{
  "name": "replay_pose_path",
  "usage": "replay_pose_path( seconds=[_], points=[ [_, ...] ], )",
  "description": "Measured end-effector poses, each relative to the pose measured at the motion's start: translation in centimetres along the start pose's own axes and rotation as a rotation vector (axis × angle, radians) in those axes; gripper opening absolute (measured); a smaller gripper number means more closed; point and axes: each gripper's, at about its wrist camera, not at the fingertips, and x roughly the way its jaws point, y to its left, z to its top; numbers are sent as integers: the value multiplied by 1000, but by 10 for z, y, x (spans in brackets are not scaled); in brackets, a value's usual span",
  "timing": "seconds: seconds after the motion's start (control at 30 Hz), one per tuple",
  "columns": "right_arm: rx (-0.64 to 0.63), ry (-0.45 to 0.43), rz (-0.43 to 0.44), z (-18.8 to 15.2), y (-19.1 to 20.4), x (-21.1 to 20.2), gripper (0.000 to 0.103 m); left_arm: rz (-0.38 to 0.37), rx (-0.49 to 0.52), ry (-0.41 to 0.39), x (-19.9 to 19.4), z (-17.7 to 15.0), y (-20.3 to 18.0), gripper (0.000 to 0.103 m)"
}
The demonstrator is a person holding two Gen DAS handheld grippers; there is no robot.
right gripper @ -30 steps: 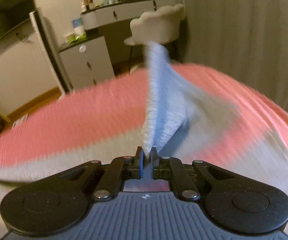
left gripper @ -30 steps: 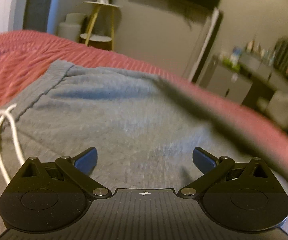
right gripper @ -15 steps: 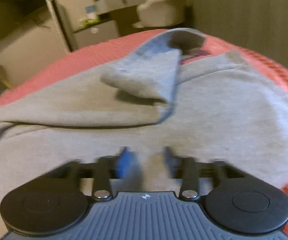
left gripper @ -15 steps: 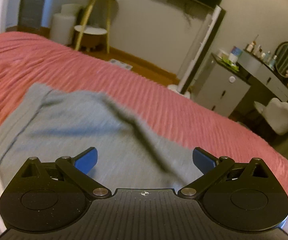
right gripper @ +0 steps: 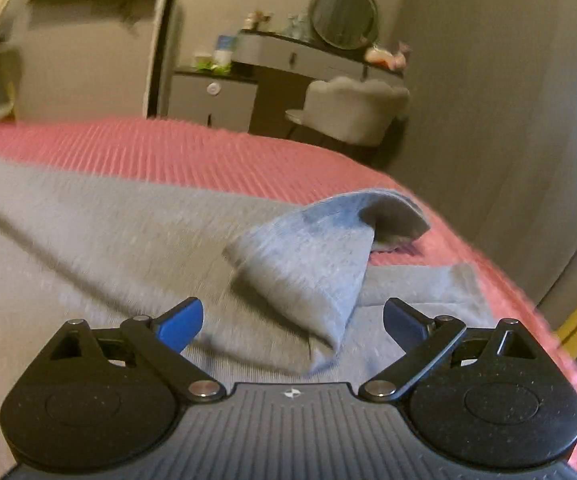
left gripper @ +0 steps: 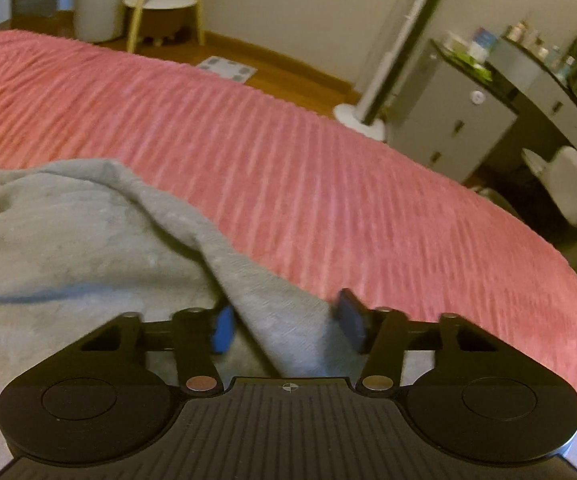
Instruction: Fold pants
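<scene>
Grey sweatpants (left gripper: 68,248) lie on a pink ribbed bedspread (left gripper: 308,184). In the left wrist view my left gripper (left gripper: 288,322) is open, its jaws partly narrowed on either side of a raised ridge of the pants' edge (left gripper: 272,312). In the right wrist view the pants (right gripper: 100,232) spread across the bed, and a leg end (right gripper: 312,264) lies crumpled and folded over just ahead. My right gripper (right gripper: 292,318) is open and empty, just short of that crumpled end.
The pink bed (right gripper: 208,152) drops off at its far edge. Beyond it stand a grey cabinet (left gripper: 448,128), a dressing table with a round mirror (right gripper: 344,16), a pale chair (right gripper: 352,108) and a white floor fan (left gripper: 380,80).
My right gripper opened and let go of the pants leg, which dropped crumpled onto the pants. My left gripper moved right to the pants' edge and its jaws narrowed around a fabric ridge.
</scene>
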Motion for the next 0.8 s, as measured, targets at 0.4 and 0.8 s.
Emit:
replay_pose_path(
  seconds=[0.4, 0.8],
  points=[
    [415, 70, 80, 17, -63, 39, 6, -100, -55, -50, -47, 8, 10, 7],
    [867, -33, 80, -58, -200, -67, 5, -135, -43, -122, -238, -177, 83, 12]
  ],
)
